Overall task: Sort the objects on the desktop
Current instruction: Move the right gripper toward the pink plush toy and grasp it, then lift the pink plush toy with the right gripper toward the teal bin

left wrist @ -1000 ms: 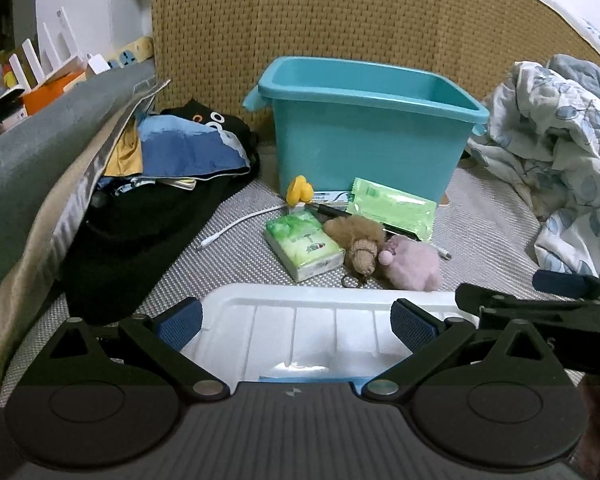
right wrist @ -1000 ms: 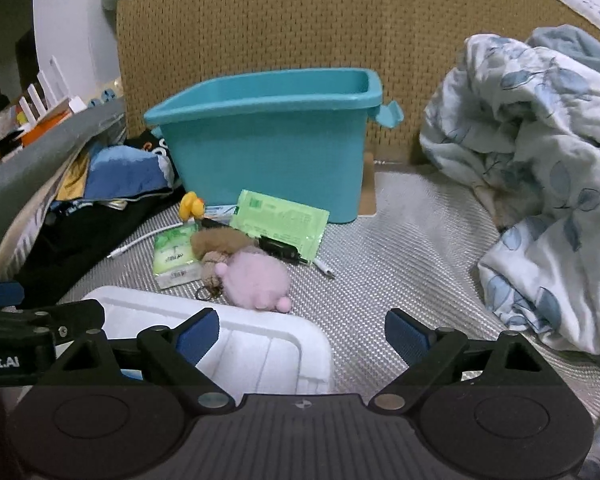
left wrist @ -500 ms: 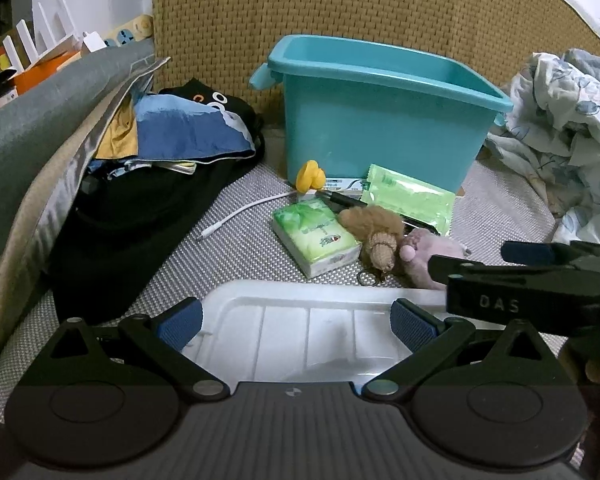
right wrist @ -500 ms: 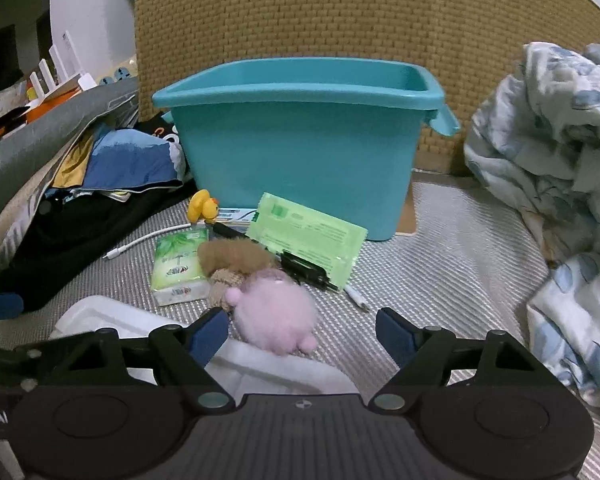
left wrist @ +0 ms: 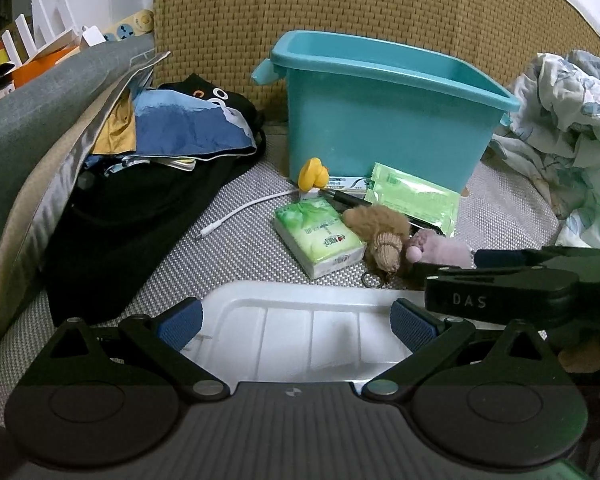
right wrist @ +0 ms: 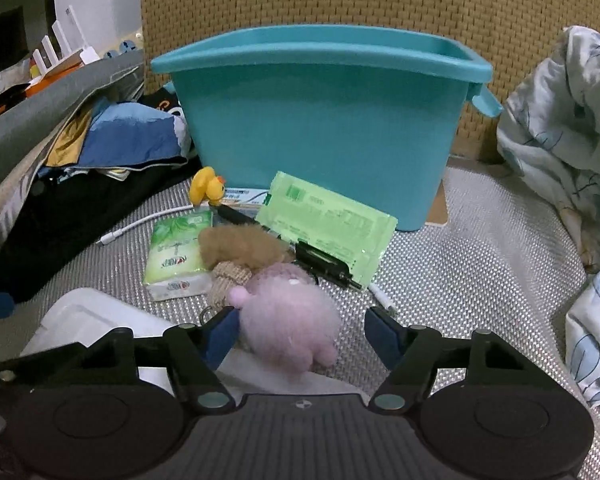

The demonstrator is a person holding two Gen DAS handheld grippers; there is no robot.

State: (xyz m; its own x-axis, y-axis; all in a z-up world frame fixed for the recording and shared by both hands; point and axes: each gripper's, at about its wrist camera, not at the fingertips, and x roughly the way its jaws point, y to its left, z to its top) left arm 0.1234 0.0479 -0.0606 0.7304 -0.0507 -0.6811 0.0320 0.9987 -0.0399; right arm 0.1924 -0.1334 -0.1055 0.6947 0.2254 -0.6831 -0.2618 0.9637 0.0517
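Closing in on the pink plush toy (right wrist: 288,316), the right gripper (right wrist: 300,330) spread wide, left pad (right wrist: 220,330) brushing the fluff, right pad well clear. Judged: reaching to pick, first item of the sort, nothing visibly binned; next, squeezing gently on the soft body, lifting clear of the brown plush keychain (right wrist: 236,252) touching it, carrying toward the teal bin (right wrist: 320,120) at the mat's far edge. Hovering low and level at the near edge, the left gripper (left wrist: 296,324) gaping over the white lid (left wrist: 312,328), gripping nothing.
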